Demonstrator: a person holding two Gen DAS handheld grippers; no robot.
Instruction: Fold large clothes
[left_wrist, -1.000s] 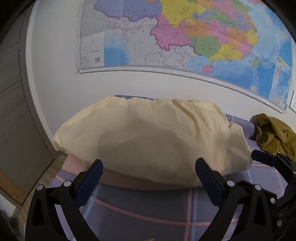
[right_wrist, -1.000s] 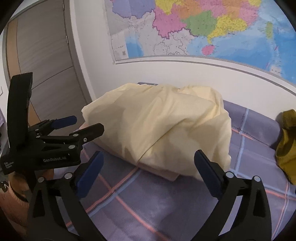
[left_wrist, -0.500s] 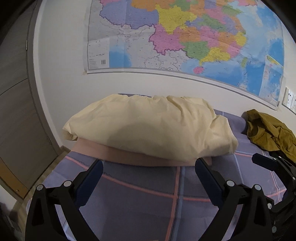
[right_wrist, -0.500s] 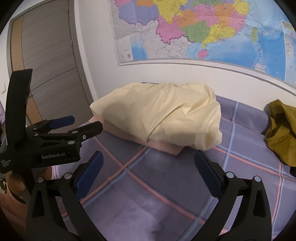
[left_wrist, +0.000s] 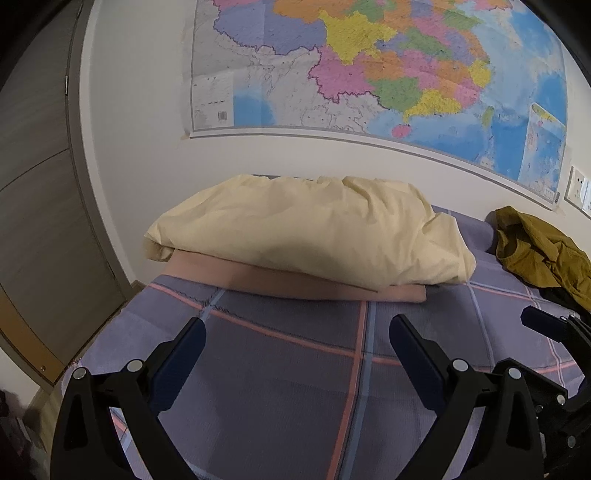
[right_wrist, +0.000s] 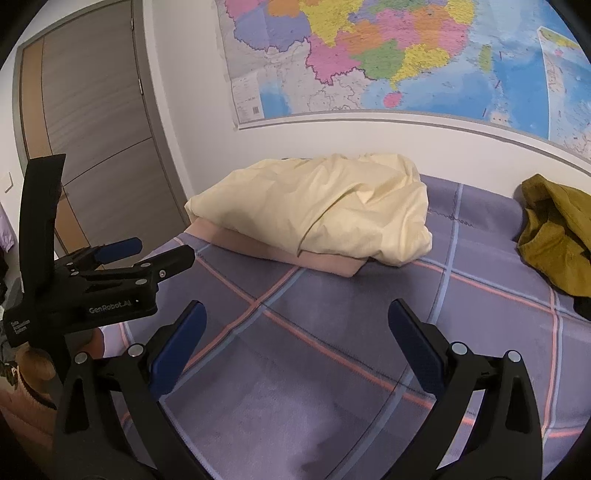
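Left wrist view first: the left gripper (left_wrist: 297, 328) has its jaws spread wide with nothing between them, hanging over bare purple plaid bed cover (left_wrist: 288, 387); lots of open cover between the fingertips and the pile. The folded cream garment (left_wrist: 310, 232) sits on a folded pink garment (left_wrist: 295, 280) at the far end of the bed, close to the white wall (left_wrist: 147, 110); the pink one's near edge sticks out from under the cream one as a straight strip, and its right corner is squared off. The left edge of the bed drops off next to a grey-brown door (left_wrist: 37, 184). An olive jacket (left_wrist: 535, 251) lies crumpled at the far right, apart from the stack; a strip of clear cover between them. The tip of the right gripper (left_wrist: 546, 325) pokes in at the right edge; can't tell its jaws from here. A big map (left_wrist: 369, 66) covers the wall above.

Right wrist view: right gripper (right_wrist: 295, 317) is also gaping wide and empty, over the plaid cover; the stack is up ahead and left of centre, cream on pink, pink corner peeking out at the near right. The left gripper shows side-on at the left, fingers (right_wrist: 118, 248) apart, off the bed's left edge area; the olive jacket is off to the right with open cover between.
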